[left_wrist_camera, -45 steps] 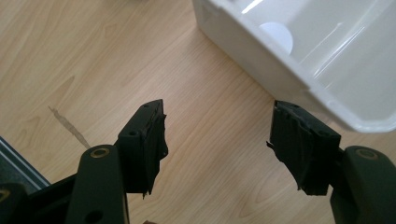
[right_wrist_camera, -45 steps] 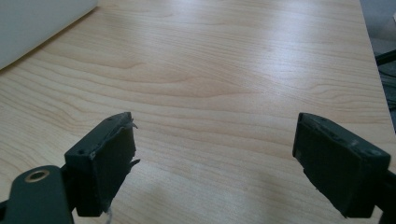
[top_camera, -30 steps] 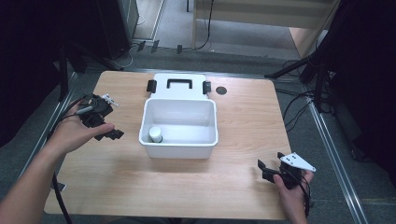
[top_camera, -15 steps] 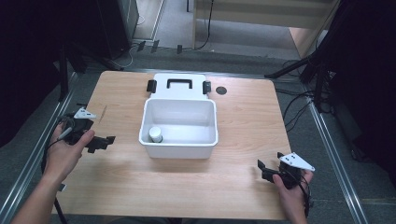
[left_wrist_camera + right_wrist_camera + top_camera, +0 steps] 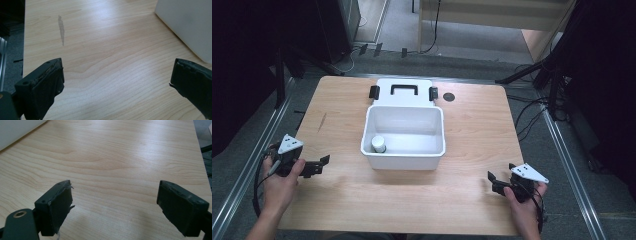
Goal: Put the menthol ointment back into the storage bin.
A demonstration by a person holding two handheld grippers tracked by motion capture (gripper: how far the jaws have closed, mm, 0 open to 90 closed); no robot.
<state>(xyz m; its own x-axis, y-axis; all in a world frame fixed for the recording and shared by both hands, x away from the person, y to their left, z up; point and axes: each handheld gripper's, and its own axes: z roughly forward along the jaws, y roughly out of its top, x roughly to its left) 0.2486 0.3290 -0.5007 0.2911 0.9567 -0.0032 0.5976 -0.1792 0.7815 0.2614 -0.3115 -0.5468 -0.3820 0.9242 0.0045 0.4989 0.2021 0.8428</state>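
Holding my left gripper [image 5: 323, 163] lower left, jaws spread, my right gripper [image 5: 493, 180] lower right, also spread, white bin [image 5: 403, 156] at centre.

My table [image 5: 472, 140] is pale wood with a wavy grain and one grey streak [image 5: 61, 28] at the upper left of the left gripper view. The bin [image 5: 404, 150] at centre frame is white, its lid [image 5: 404, 91] white with black handle and latches. A white cylinder [image 5: 378, 144] sits inside. My gripper jaws are black, each topped by a grey plate
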